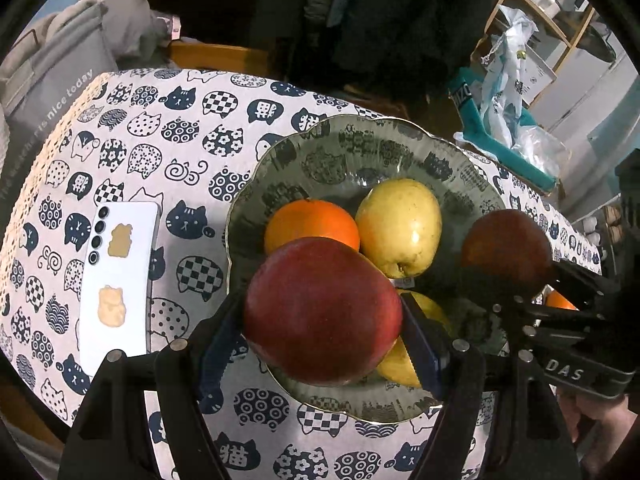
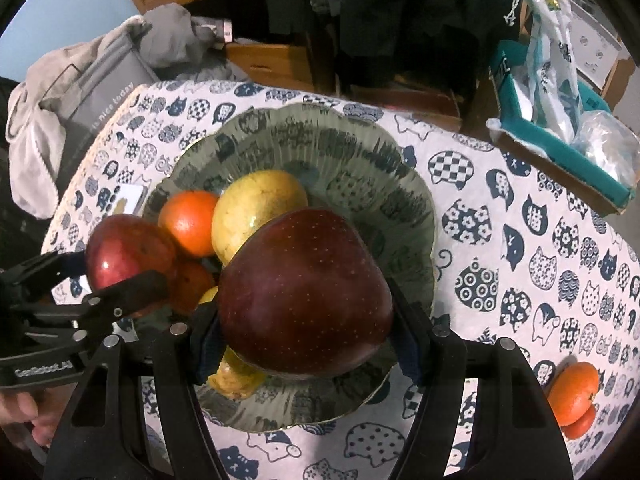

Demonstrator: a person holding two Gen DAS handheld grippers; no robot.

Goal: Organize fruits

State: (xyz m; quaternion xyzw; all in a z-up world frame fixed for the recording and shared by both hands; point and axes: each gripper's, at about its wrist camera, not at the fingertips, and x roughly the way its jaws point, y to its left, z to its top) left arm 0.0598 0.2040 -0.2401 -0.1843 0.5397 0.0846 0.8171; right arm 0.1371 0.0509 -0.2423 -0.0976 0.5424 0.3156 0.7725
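Note:
Between the pads of my left gripper [image 1: 322, 320] sits a bright red apple [image 1: 322, 312], and the gripper is shut on it over the near side of the ribbed glass bowl [image 1: 360, 148]. My right gripper [image 2: 306, 320] is shut on a darker red apple [image 2: 306, 292] above the same bowl [image 2: 328, 144]. Each gripper shows in the other's view: the right gripper [image 1: 520, 280] at the bowl's right, the left gripper [image 2: 100, 276] at its left. Inside the bowl lie an orange [image 1: 312, 224], a yellow apple [image 1: 400, 224] and another yellow fruit [image 1: 400, 364], partly hidden.
A white phone [image 1: 120, 280] lies on the cat-print tablecloth [image 1: 180, 132] left of the bowl. Two oranges [image 2: 574, 388] sit stacked near the table's right edge. A teal box with plastic bags [image 2: 560, 132] stands at the back right, a grey bag [image 1: 52, 92] at the back left.

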